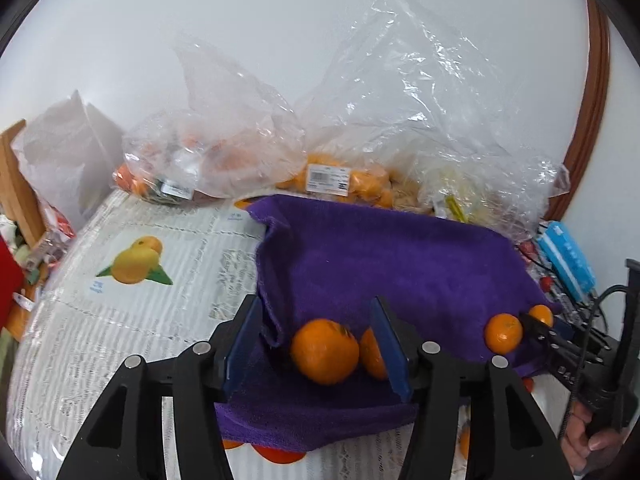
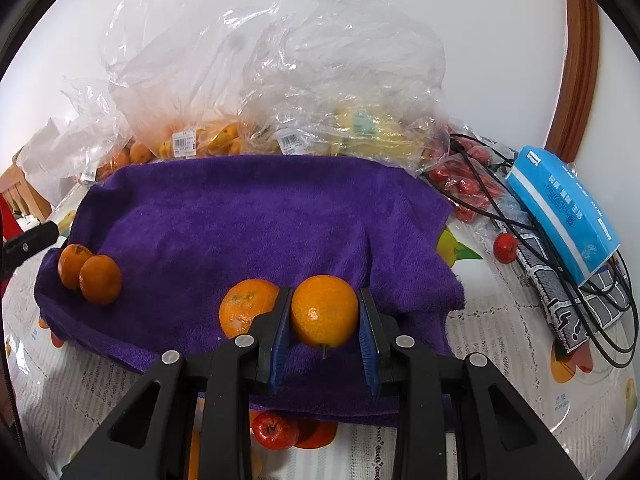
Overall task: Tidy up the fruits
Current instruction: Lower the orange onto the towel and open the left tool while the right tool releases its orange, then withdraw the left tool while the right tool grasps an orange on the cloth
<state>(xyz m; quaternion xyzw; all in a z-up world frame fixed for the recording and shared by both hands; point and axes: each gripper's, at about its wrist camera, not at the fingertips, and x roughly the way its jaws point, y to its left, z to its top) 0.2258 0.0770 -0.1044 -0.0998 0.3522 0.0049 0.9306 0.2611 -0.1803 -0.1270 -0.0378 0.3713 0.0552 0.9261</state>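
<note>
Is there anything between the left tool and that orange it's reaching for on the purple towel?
Nothing visible. The left tool is open, and the orange lies on the towel between its blue fingers.

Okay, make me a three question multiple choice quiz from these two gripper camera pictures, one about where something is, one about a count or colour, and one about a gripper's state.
1. Where does the blue box lie?
A. On the towel
B. Right of the towel, on cables
C. Inside a plastic bag

2. How many loose oranges sit on the purple towel?
A. Two
B. Four
C. Six

3. What is the right gripper doing?
A. Hanging open over bare cloth
B. Gripping the towel's edge
C. Closed on an orange

Answers:
1 B, the blue box rests beside the purple towel.
2 B, two at the left, two near the right gripper.
3 C, its pads touch the orange on both sides.
</note>
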